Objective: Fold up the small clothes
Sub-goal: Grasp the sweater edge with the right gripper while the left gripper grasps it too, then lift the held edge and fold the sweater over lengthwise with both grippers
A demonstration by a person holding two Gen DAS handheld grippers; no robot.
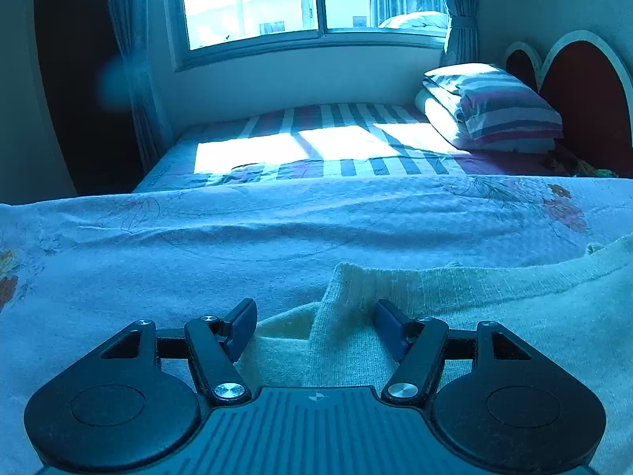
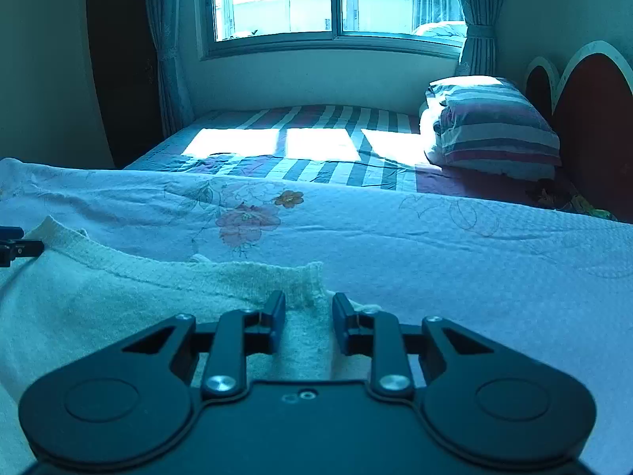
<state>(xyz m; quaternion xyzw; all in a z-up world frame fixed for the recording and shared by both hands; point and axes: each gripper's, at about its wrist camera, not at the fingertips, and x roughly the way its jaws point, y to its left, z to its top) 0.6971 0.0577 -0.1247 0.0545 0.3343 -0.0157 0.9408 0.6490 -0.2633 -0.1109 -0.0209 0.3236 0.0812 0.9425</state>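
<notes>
A cream knitted garment (image 1: 474, 316) lies flat on a white floral sheet (image 1: 158, 261). In the left wrist view its ribbed corner and a folded-under edge sit between the fingers of my left gripper (image 1: 316, 318), whose jaws stand wide apart and do not press on the cloth. In the right wrist view the same garment (image 2: 99, 308) stretches to the left. Its other ribbed corner lies in the narrow gap of my right gripper (image 2: 308, 318), and the pads stand just off the knit. A finger of the left gripper (image 2: 16, 243) peeks in at the far left edge.
The floral sheet (image 2: 474, 269) extends far and right of the garment. Beyond it lies a striped bed (image 2: 316, 126) with sun patches. A folded quilt and striped pillow (image 2: 494, 130) stand at the back right by a red headboard (image 2: 593, 118). A window (image 2: 316, 0) and curtains are behind.
</notes>
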